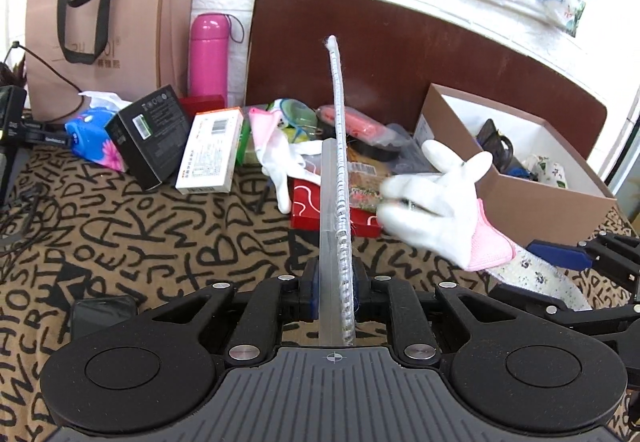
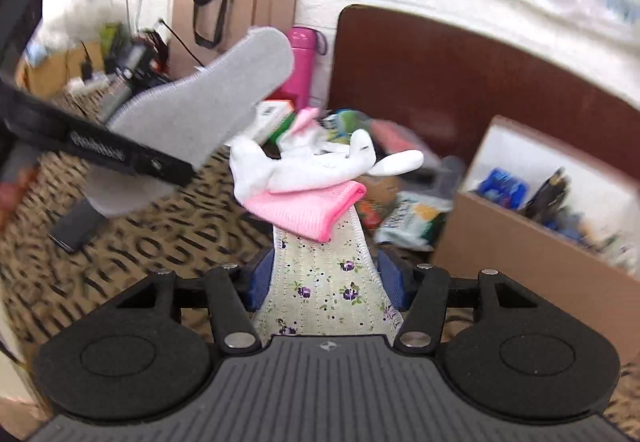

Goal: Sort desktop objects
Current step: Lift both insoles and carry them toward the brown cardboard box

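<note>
My left gripper (image 1: 335, 284) is shut on a grey insole (image 1: 338, 146), seen edge-on and standing upright; it shows flat in the right wrist view (image 2: 208, 110). My right gripper (image 2: 326, 276) is shut on a floral insole (image 2: 324, 282), with a white glove with a pink cuff (image 2: 316, 178) lying on its far end. That glove also shows in the left wrist view (image 1: 444, 198), and so does the right gripper (image 1: 592, 262). An open brown box (image 1: 516, 178) with several items stands to the right. A second white glove (image 1: 280, 158) lies in the clutter.
On the letter-print cloth (image 1: 160, 242) lie a white carton (image 1: 210, 152), a black box (image 1: 150, 136), a blue tissue pack (image 1: 94, 136), a red box (image 1: 308, 206) and goggles (image 1: 294, 114). A pink flask (image 1: 209, 56) and a paper bag (image 1: 104, 38) stand behind. A phone (image 1: 102, 312) lies near.
</note>
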The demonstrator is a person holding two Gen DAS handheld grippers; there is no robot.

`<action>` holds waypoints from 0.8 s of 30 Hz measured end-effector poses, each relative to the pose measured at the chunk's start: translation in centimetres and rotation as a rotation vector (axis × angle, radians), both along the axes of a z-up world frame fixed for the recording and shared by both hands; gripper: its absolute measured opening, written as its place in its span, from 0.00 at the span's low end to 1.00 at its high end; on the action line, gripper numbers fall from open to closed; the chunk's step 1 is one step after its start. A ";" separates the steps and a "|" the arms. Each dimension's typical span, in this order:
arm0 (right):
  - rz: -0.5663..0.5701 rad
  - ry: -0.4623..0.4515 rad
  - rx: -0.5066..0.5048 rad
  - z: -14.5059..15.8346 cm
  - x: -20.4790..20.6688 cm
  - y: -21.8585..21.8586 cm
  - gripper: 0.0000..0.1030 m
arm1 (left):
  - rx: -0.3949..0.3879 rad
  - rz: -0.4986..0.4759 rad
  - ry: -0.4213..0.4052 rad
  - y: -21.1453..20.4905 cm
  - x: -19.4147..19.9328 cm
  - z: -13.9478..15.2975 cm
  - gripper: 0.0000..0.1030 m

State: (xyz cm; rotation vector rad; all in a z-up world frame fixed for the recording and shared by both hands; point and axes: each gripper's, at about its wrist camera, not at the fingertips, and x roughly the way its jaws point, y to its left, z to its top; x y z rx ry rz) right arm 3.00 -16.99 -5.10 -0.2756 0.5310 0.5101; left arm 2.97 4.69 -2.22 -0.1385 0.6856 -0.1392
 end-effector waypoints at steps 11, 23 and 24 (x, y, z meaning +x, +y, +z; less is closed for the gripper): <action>-0.018 -0.012 -0.003 -0.1 -0.9 -0.7 0.59 | 0.000 -0.036 -0.023 -1.4 -1.0 0.7 0.10; 0.019 0.031 -0.099 -1.7 -0.7 -0.3 0.59 | -0.017 -0.054 -0.001 -2.1 0.0 0.1 0.10; 0.017 0.019 -0.153 -2.2 -0.7 0.2 0.59 | -0.018 -0.049 0.003 -2.0 0.1 0.0 0.10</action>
